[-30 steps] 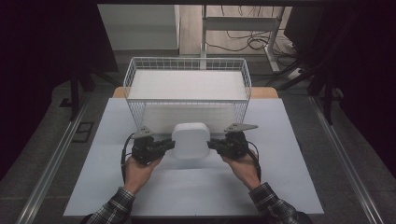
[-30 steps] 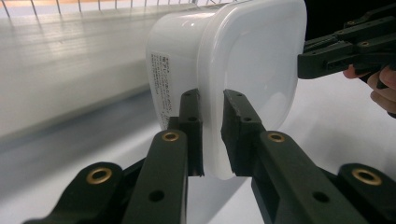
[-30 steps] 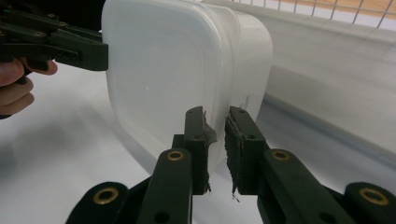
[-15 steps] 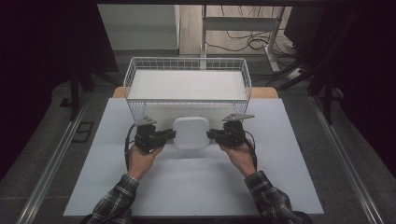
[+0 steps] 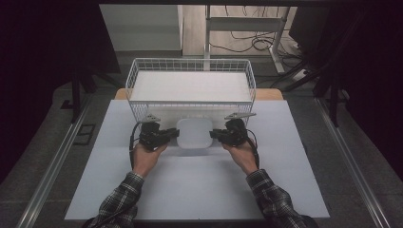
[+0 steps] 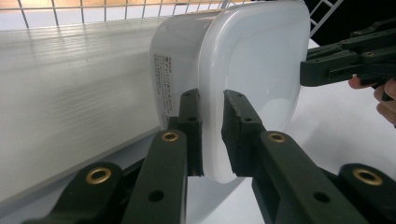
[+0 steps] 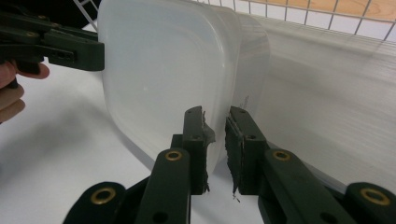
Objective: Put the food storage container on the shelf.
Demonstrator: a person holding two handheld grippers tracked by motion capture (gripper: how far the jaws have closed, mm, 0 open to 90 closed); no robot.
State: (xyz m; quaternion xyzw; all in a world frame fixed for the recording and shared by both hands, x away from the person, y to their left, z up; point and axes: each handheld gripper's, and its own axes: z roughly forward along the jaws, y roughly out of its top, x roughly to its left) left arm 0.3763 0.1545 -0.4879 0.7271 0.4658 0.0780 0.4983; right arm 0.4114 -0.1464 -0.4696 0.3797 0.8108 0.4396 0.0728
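I have the left hand-held gripper and right hand-held gripper clamped on opposite rims of the white plastic container, level above the surface, just before the wire basket.

The white rounded plastic container has travelled away from the person, now just beside the white wire basket. Both grippers, left and right, advanced with it, arms extended further.
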